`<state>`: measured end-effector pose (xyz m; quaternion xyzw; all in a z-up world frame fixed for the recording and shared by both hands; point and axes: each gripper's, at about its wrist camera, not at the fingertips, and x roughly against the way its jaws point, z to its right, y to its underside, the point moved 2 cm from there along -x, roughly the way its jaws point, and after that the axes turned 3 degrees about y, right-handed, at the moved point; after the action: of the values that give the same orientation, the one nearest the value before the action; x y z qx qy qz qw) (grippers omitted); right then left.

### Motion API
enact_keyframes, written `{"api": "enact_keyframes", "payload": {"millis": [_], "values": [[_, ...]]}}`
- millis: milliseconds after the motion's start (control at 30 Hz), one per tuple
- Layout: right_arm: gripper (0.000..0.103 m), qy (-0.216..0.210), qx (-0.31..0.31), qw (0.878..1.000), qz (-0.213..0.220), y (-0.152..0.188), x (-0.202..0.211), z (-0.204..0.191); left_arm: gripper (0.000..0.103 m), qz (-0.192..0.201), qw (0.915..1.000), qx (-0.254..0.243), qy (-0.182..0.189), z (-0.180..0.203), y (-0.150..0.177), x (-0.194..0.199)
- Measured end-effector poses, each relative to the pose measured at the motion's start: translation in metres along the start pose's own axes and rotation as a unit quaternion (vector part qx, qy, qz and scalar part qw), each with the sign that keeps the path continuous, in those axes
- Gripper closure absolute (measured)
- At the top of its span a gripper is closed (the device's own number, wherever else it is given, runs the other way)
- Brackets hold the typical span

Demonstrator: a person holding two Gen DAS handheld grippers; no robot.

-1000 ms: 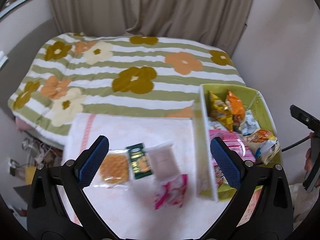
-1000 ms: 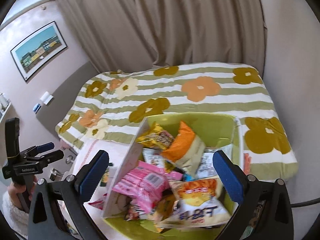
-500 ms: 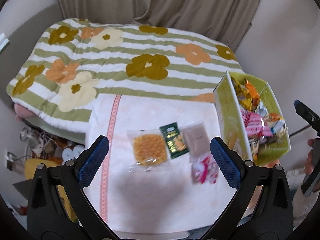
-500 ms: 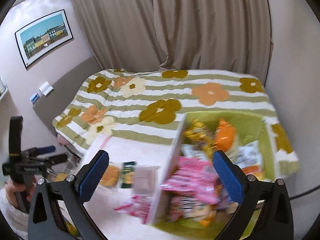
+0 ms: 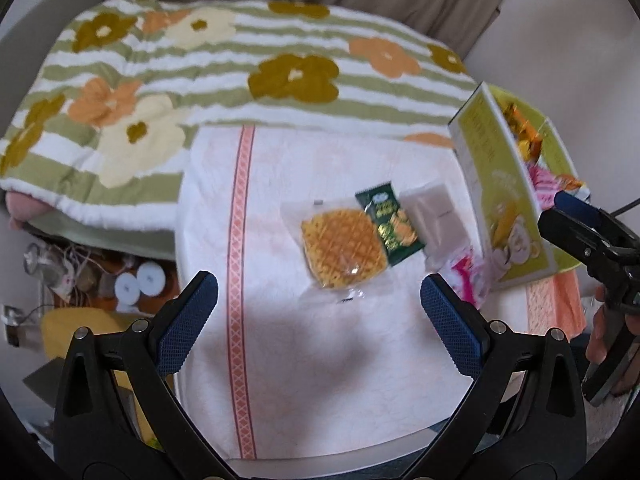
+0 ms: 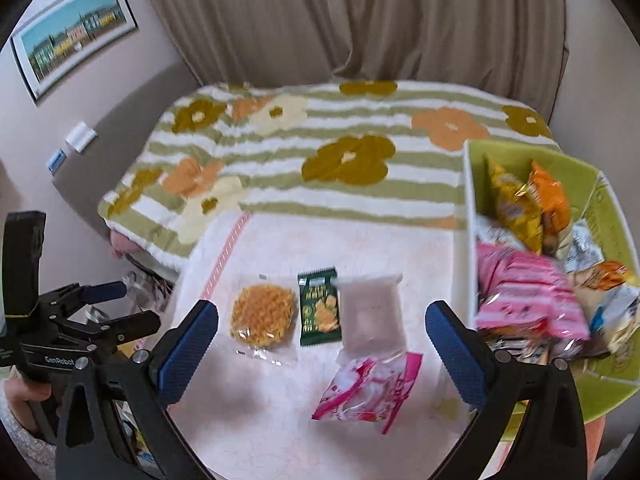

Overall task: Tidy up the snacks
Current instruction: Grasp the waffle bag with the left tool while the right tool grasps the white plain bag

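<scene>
Both claws hang released above a white-and-pink cloth (image 6: 280,400) spread over the worktop, each with its blue-padded fingers set wide apart and nothing between them. The left claw (image 5: 318,320) looks down on the cloth with a pink patterned stripe running along its left part, and the right claw (image 6: 320,344) faces the same spread from the other side. Four loose snacks lie flat on the cloth: a round waffle snack (image 6: 262,316) in clear wrapping, a dark green packet (image 6: 319,306) just beside it on the right, and a pale translucent pouch (image 6: 371,312) touching the green packet's far edge. A pink-and-white packet (image 6: 370,388) lies nearer the right claw, its upper end overlapping the pale pouch's lower edge. At the right edge of the cloth stands a yellow-green box (image 6: 608,208), open at the top and heaped with bagged snacks, among them a yellow bag (image 6: 516,208), an orange bag (image 6: 552,196) and a large pink striped bag (image 6: 528,296). In the left wrist view the box's printed side wall (image 5: 504,200) faces the loose snacks, with the pink packet lying close against its base. Beyond the cloth lies a bed with a green-striped, flower-patterned cover (image 5: 248,64), and beige curtains (image 6: 360,20) hang behind it.
</scene>
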<state>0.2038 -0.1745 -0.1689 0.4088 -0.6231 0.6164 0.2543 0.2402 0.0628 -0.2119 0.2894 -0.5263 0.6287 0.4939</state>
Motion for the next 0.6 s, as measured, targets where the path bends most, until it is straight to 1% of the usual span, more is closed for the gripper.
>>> {"api": "enact_keyframes", "payload": {"millis": [67,167,267,300,367,400,467,600], "values": [[0.000,0.009,0.009,1.000,-0.015,0.000,-0.012,-0.003,0.002,-0.016,0.9998,0.010,0.007,-0.001,0.001,-0.017],[0.000,0.020,0.023,0.998,-0.055,-0.003,-0.038,-0.003,0.002,-0.039,0.9990,0.016,0.015,0.004,0.004,-0.044],[0.000,0.021,0.035,0.995,-0.088,-0.008,-0.063,0.000,0.002,-0.056,0.9983,0.018,0.003,0.011,0.006,-0.071],[0.001,0.024,0.043,0.993,-0.104,-0.009,-0.075,0.002,0.002,-0.062,0.9979,0.022,-0.002,0.012,0.006,-0.079],[0.006,0.024,0.051,0.990,-0.126,-0.010,-0.091,0.006,0.002,-0.070,0.9970,0.031,-0.002,0.015,0.004,-0.093],[0.007,0.024,0.055,0.989,-0.137,-0.009,-0.100,0.008,0.002,-0.073,0.9968,0.033,-0.003,0.015,0.003,-0.099],[0.009,0.020,0.062,0.987,-0.146,-0.010,-0.111,0.010,0.002,-0.076,0.9964,0.034,-0.013,0.018,-0.001,-0.110],[0.009,0.023,0.073,0.983,-0.168,-0.012,-0.130,0.014,0.002,-0.083,0.9952,0.045,-0.027,0.017,-0.007,-0.130]]}}
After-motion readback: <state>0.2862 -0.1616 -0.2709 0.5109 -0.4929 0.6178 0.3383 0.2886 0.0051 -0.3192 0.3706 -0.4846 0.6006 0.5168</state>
